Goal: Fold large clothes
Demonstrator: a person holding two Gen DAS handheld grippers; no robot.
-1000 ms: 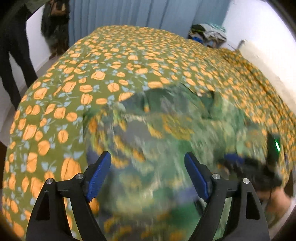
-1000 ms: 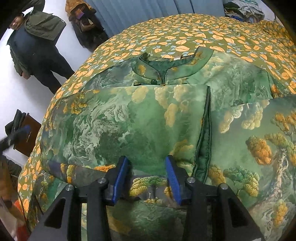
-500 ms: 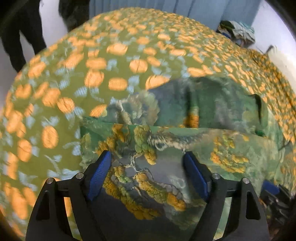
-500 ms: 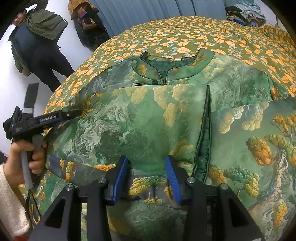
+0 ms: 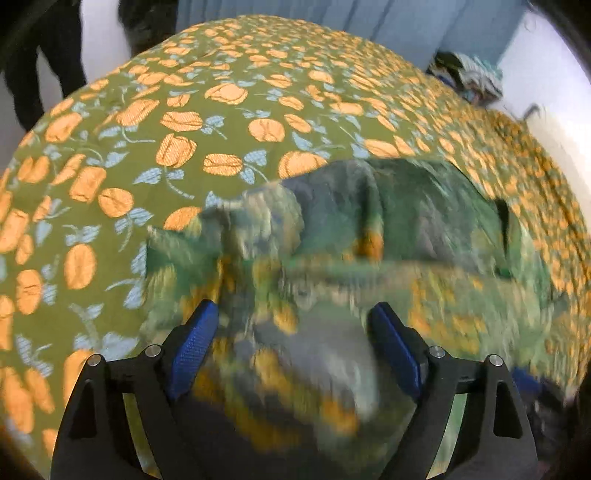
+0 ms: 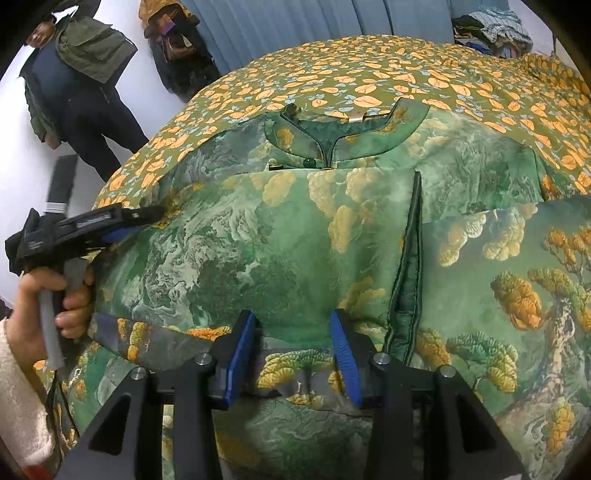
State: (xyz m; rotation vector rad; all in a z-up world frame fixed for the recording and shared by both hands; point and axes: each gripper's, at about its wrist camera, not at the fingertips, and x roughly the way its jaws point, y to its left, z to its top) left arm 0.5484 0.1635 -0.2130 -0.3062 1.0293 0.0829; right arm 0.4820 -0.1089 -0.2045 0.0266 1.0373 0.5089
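Note:
A large green garment (image 6: 288, 236) printed with trees and clouds lies on the bed, collar (image 6: 343, 129) at the far side, its lower part folded up over the body. My right gripper (image 6: 293, 343) stands partly open over the folded edge, with a fold of cloth between its pads. My left gripper (image 5: 293, 332) is wide open over the garment (image 5: 369, 240), which is blurred there. It also shows in the right wrist view (image 6: 122, 225), hand-held at the garment's left edge.
The bed cover (image 5: 184, 129) is olive with orange fruit. A person in a dark jacket (image 6: 74, 85) stands at the bed's far left. Blue curtains (image 6: 295, 22) hang behind, and a clothes pile (image 6: 491, 26) sits at the back right.
My left gripper has swung in over the garment's left edge and is still moving. My right gripper has stayed where it was.

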